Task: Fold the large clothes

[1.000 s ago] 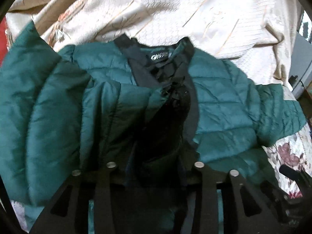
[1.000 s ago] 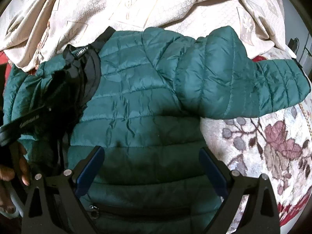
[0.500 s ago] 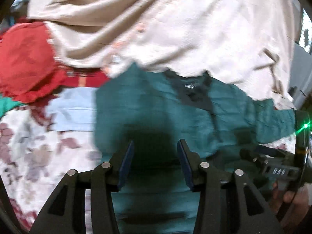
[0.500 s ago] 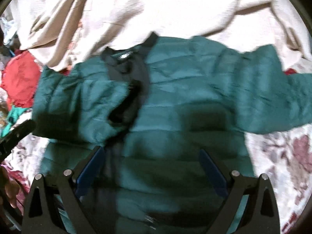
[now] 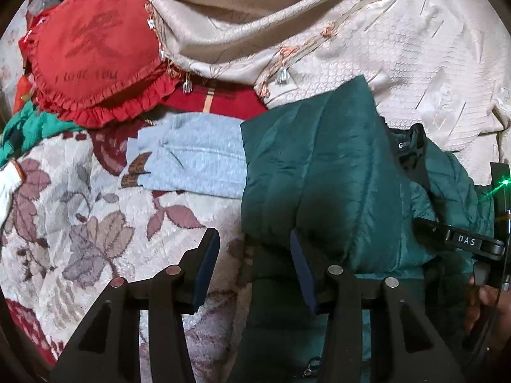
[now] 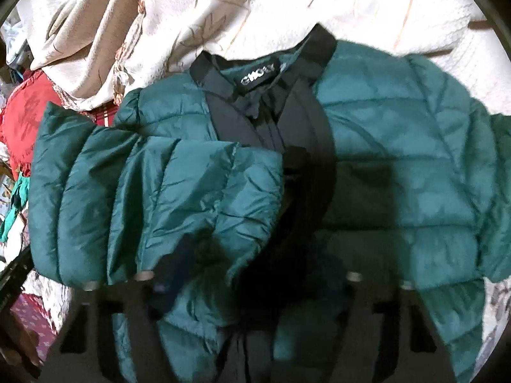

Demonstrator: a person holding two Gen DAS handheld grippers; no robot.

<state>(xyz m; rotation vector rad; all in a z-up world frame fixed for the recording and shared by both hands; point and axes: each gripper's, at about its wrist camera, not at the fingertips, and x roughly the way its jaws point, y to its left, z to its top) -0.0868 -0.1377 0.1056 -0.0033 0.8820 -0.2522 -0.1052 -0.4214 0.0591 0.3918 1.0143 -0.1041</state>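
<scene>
Lying on the floral bedspread [image 5: 95,223] with its black collar toward the cream quilted blanket [image 5: 399,48], the dark green quilted puffer jacket [image 6: 383,175] now has one sleeve [image 6: 143,191] folded across its front, where a second ago that side was bunched up near the open zip. The left gripper [image 5: 252,255] has swung off the jacket's middle to its edge; its jaws, which have just been opening, stand narrowly apart over the edge of the green fabric, not pressing it. The right gripper [image 6: 255,274] has just been closing from wide to about half; motion blur smears its fingers, and whether they pinch the dark fabric between them I cannot tell. A red frilled cushion [image 5: 95,54] and a pale blue garment [image 5: 191,166], unseen before, lie beside the jacket. The jacket's hem is cut off below both views.
</scene>
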